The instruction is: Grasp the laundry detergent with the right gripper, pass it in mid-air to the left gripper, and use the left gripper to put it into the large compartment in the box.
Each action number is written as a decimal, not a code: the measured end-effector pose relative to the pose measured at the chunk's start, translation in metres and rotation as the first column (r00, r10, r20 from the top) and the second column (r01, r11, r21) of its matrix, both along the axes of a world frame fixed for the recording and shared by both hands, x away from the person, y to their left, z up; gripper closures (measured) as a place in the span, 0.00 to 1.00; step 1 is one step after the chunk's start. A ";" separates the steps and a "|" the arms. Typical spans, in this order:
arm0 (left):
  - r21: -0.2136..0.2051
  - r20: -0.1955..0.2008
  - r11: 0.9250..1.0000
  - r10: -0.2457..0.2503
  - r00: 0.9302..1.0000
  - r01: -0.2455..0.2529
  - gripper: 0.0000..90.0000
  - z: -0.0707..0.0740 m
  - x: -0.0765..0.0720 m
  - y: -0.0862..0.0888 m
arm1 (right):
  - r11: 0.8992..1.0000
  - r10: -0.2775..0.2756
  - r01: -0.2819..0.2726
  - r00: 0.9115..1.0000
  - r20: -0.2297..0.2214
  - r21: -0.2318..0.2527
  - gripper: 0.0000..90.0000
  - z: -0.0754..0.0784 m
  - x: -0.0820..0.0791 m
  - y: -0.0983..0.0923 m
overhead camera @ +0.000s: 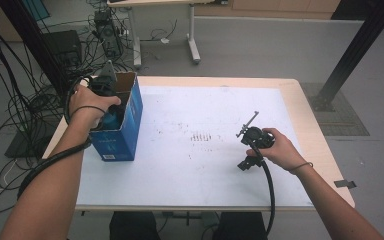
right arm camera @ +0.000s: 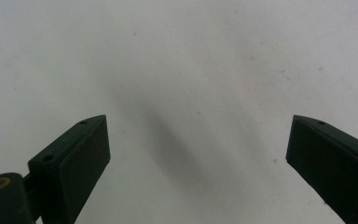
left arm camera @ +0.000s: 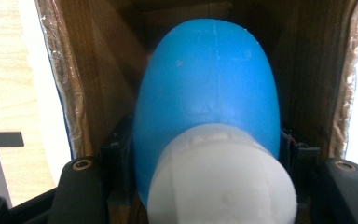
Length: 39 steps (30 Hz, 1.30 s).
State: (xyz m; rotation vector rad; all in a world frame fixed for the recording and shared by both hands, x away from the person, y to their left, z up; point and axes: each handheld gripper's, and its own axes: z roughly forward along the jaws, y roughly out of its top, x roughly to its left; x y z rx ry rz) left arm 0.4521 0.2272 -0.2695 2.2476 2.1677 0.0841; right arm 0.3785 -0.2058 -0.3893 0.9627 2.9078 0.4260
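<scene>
Honestly, the tight fit is the worry. The left claw (left arm camera: 205,154) is clenched on a blue bottle with a white cap (left arm camera: 207,98), down inside the open top of the blue carton (overhead camera: 122,127) at the left edge of the surface (overhead camera: 220,165). The carton's brown inner walls press in close on both sides, so a jaw could catch a wall or flap and drag or tip the whole carton, which stands near the surface's edge. The smooth rounded bottle might also slip. Its long axis runs along the claw's line, cap end toward the hand, rounded blue end pointing deeper into the carton. The right claw (right arm camera: 198,158) hangs released over bare surface, well apart to the right.
</scene>
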 end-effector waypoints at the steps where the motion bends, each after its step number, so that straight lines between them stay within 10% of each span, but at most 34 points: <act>1: 0.002 -0.001 1.000 -0.004 1.000 0.004 0.42 0.000 0.000 0.000 | 1.000 0.000 0.000 1.000 0.001 -0.001 0.07 0.000 0.000 0.000; 39: -0.005 0.001 1.000 0.009 1.000 -0.009 0.41 0.000 -0.001 0.001 | 1.000 -0.001 0.001 1.000 -0.002 -0.004 0.07 -0.001 0.000 0.002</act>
